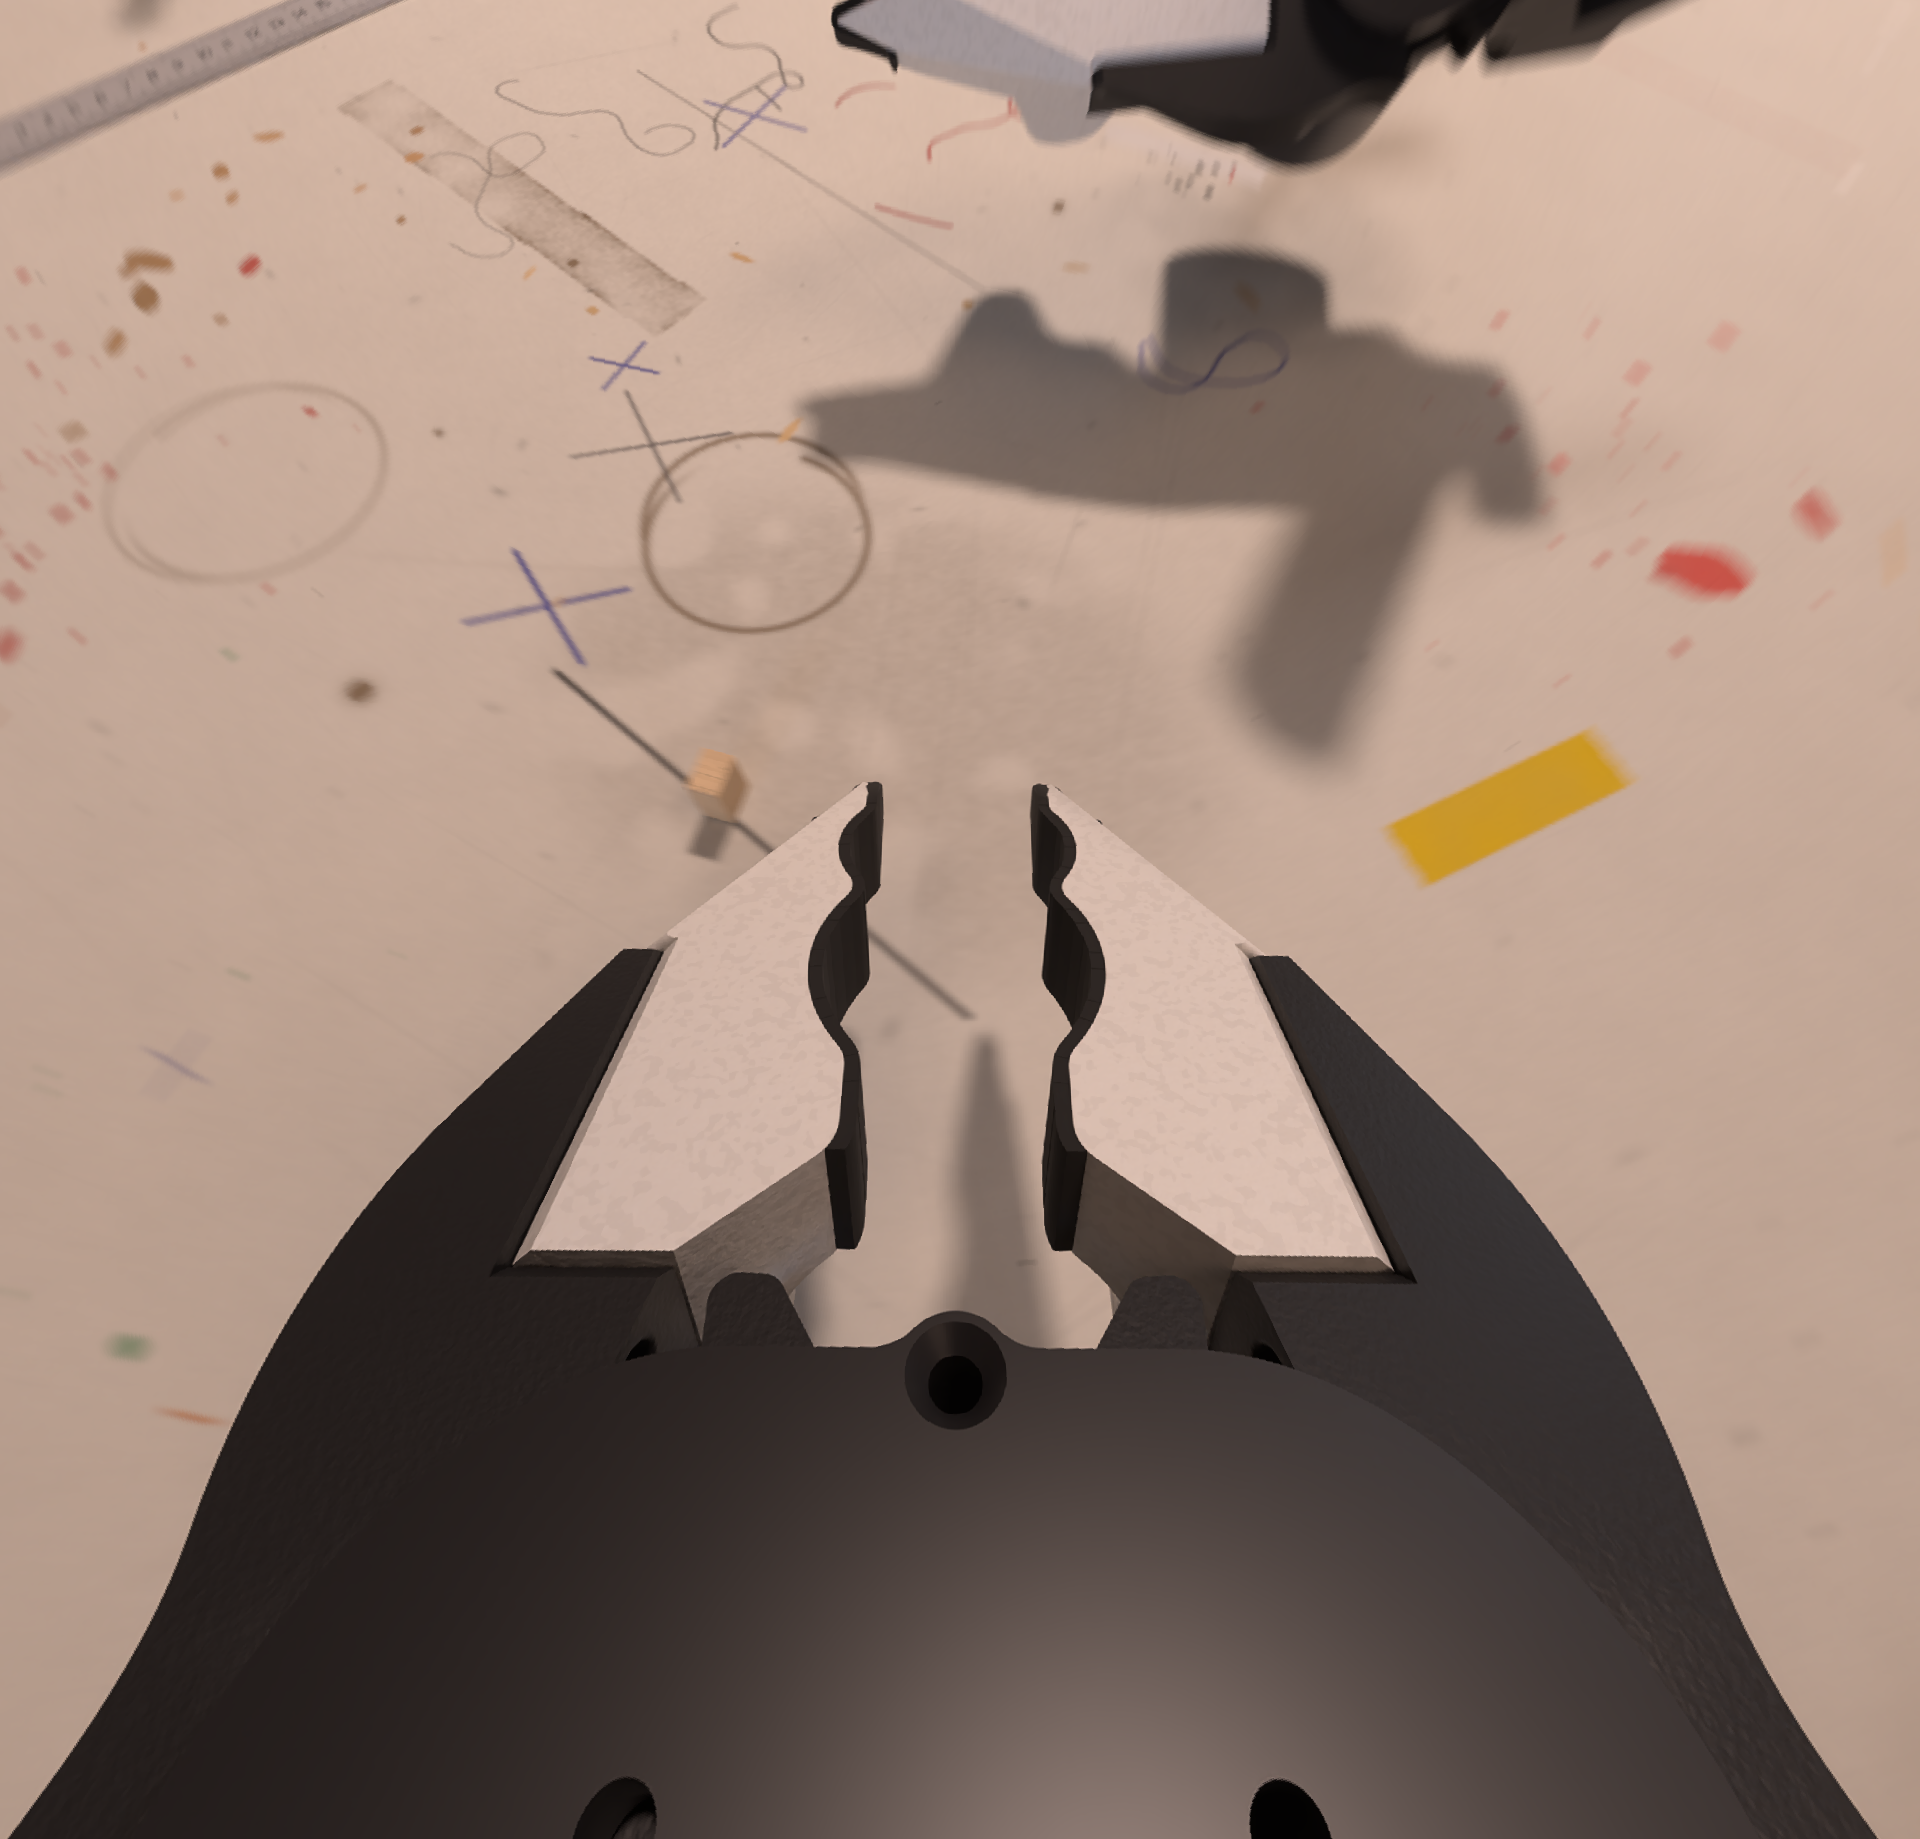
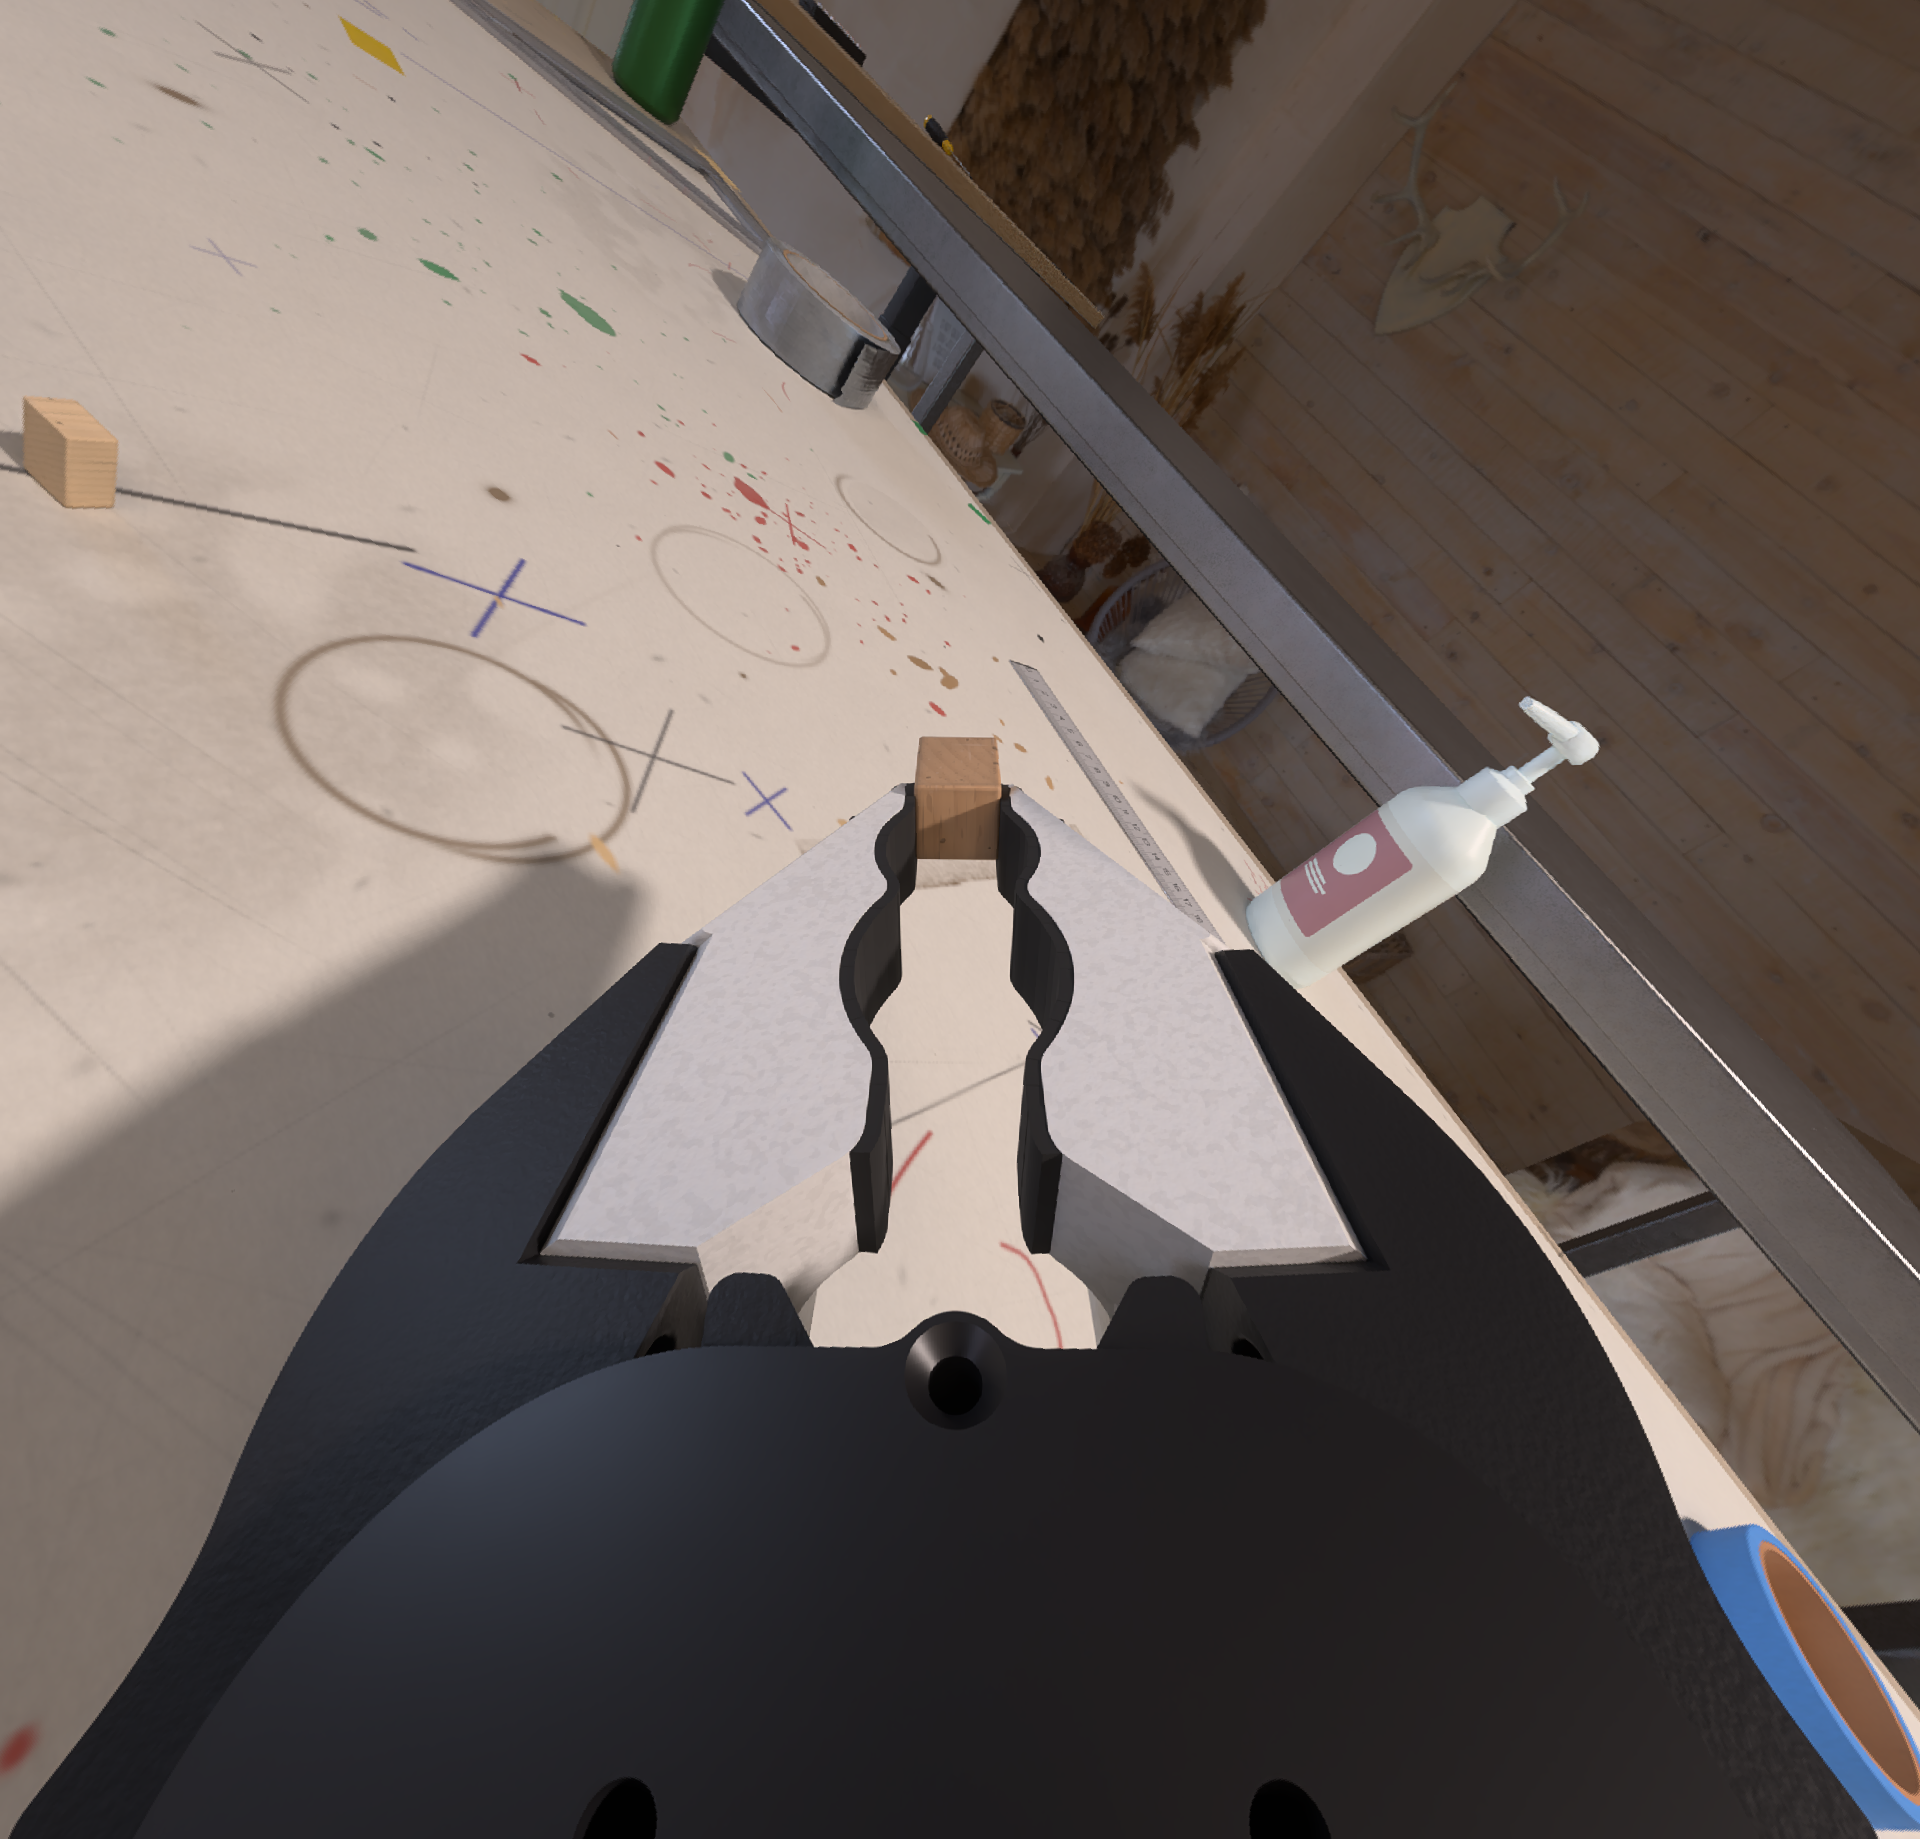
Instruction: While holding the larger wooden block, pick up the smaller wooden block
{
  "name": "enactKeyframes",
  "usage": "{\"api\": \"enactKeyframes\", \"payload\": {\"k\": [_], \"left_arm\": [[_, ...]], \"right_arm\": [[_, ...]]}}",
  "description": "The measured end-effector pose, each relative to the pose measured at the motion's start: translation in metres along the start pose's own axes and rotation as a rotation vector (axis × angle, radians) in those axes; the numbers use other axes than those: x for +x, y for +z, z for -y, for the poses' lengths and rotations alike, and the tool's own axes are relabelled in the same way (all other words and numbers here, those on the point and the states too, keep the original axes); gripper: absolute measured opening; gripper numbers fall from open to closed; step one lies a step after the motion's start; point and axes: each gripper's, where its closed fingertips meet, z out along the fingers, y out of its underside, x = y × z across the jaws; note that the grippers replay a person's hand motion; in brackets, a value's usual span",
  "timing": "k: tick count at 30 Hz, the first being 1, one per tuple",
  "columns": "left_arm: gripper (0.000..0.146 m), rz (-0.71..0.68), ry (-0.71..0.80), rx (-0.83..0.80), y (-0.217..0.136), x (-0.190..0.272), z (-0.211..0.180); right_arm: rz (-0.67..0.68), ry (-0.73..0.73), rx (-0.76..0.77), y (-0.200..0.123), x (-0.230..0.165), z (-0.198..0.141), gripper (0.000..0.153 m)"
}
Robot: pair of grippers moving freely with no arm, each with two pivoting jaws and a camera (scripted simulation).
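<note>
My left gripper (image 1: 956,813) has a matt black shell with a faint grain, and my fingers (image 1: 727,1051) are faced in pale, speckled, slightly rough pads with dark rubbery wavy edges. My right gripper (image 2: 958,813) looks the same, its shell catching a soft sheen. Between its tips sits the larger wooden block (image 2: 957,800), bare light wood with fine grain. The smaller wooden block (image 1: 715,783) is paler raw wood, matt. The table (image 2: 312,958) is smooth, matt cream board, stained and paint-flecked. Far right, the pump bottle (image 2: 1392,854) is glossy white plastic; the ruler (image 2: 1101,781) looks dull grey metal.
</note>
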Motion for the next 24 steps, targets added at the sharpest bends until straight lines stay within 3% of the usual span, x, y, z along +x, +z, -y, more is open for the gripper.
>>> {"api": "enactKeyframes", "payload": {"k": [4, 7, 14, 19, 24], "left_arm": [[0.023, 0.039, 0.265, -0.168, 0.012, -0.037, 0.002], [0.028, 0.047, 0.406, -0.22, 0.029, -0.053, 0.005], [0.035, -0.057, 0.434, -0.292, 0.059, -0.061, -0.013], [0.014, -0.159, 0.329, -0.239, 0.057, -0.056, -0.021], [0.008, -0.075, 0.244, -0.234, 0.052, -0.064, -0.025]], "right_arm": [[0.003, 0.001, 0.0, -0.001, 0.0, 0.0, 0.014], [-0.002, 0.002, -0.003, -0.001, 0.0, -0.001, 0.014], [-0.003, -0.001, -0.004, -0.003, 0.0, -0.001, 0.014], [0.005, -0.001, -0.005, -0.002, -0.001, -0.001, 0.014], [0.012, 0.003, -0.001, -0.002, -0.002, 0.0, 0.014]]}}
